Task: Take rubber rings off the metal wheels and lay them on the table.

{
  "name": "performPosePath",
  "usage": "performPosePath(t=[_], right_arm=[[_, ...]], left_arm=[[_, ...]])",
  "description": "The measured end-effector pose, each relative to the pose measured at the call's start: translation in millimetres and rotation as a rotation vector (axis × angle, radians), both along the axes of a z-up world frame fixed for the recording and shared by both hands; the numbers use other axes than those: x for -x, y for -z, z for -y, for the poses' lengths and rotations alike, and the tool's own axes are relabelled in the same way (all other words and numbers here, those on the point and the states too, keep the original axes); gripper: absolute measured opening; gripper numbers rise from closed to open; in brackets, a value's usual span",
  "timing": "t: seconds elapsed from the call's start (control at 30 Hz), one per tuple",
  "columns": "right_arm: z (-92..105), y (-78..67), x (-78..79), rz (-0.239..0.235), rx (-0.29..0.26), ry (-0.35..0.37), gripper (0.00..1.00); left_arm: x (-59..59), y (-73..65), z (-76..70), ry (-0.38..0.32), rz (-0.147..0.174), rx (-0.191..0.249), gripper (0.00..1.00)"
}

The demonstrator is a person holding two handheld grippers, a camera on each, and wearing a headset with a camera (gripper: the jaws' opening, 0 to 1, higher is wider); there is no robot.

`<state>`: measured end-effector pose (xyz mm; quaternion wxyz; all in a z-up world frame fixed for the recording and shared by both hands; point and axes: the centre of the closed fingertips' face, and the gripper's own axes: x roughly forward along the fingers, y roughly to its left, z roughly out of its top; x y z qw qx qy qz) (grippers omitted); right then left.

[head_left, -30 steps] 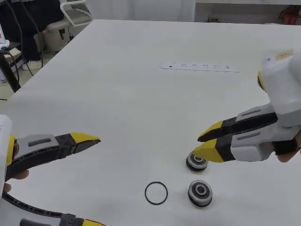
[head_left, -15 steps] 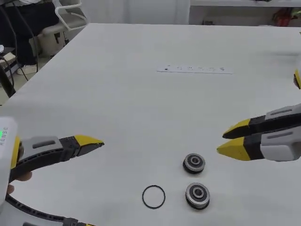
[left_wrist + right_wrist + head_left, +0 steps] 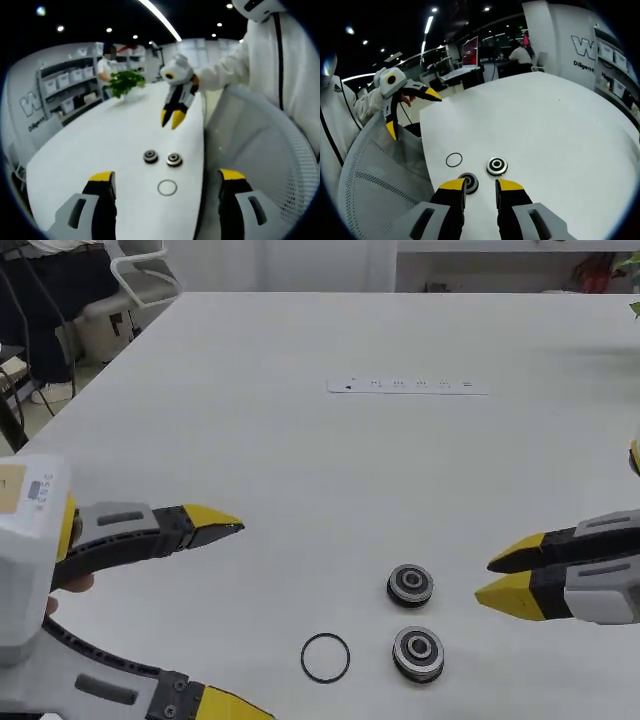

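Nearness settles which tongs should go next. The right gripper [image 3: 485,578] sits just beside the far wheel [image 3: 411,585], tips aimed at it from the right-edge side of the tabletop [image 3: 300,440]. The left gripper [image 3: 253,622] hangs well apart, toward the left edge.

The far wheel lies almost level with the right tips. In the right gripper view it stands straight ahead of the gap between the jaws. The near wheel [image 3: 419,652] lies a little closer to the person's edge, partly behind one jaw tip in that view.

Both wheels lie flat with their axle holes pointing up. As round discs they have no long axis, so any sideways approach looks equally good.

One loose rubber ring [image 3: 326,657] lies flat on the tabletop just left of the near wheel, between the wheels and the left gripper.

The right jaws stand a narrow gap apart and hold nothing. The left jaws are spread wide and are also empty. Whether either wheel carries a ring, I cannot tell.
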<state>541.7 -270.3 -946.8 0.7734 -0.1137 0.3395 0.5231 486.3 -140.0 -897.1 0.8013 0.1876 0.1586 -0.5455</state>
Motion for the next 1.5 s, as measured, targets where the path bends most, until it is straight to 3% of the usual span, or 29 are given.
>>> performPosePath(t=[0.27,0.47,0.53,0.6,0.77,0.87,0.97,1.03,1.13,1.2,1.3,1.43,1.5], right_arm=[[-3.8,11.9,4.9,-0.034,-0.013,-0.011,0.21],[-9.0,21.3,10.3,-0.048,-0.003,-0.045,0.22],[-11.1,24.9,12.7,-0.054,0.002,-0.059,0.22],[-12.8,28.5,15.9,-0.057,0.011,-0.077,0.23],[-16.0,35.3,20.1,-0.066,0.019,-0.106,0.23],[-16.0,41.4,21.7,-0.069,0.033,-0.119,0.24],[-16.3,47.6,23.1,-0.081,0.033,-0.128,0.24],[-17.5,51.8,24.9,-0.08,0.046,-0.137,0.24],[-17.9,58.5,25.3,-0.08,0.057,-0.146,0.24],[-19.1,62.4,26.8,-0.085,0.061,-0.153,0.24],[-20.5,66.1,27.6,-0.087,0.064,-0.16,0.24],[-22.0,69.1,26.7,-0.085,0.065,-0.162,0.24],[-23.1,69.7,26.4,-0.078,0.067,-0.163,0.23]], left_arm=[[-3.2,-29.9,37.1,0.117,0.051,0.038,0.81],[-9.4,-36.1,62.9,0.171,0.068,0.079,0.69],[-11.2,-31.7,74.4,0.185,0.074,0.077,0.66],[-15.5,-23.5,80.5,0.202,0.1,0.053,0.64],[-25.4,-8.7,90.8,0.215,0.098,0.045,0.62],[-30.8,3.2,96.2,0.225,0.078,0.034,0.59],[-33.6,10.6,102.6,0.215,0.013,0.079,0.55],[-36.4,16.9,104.8,0.205,-0.019,0.086,0.49],[-42.0,28.8,108.2,0.199,-0.02,0.079,0.41],[-44.9,39.1,110.0,0.185,-0.044,0.076,0.38],[-44.2,50.9,112.0,0.182,-0.037,0.061,0.34],[-40.5,67.3,112.7,0.187,-0.06,0.035,0.31],[-42.7,73.7,111.7,0.173,-0.043,0.021,0.27]])
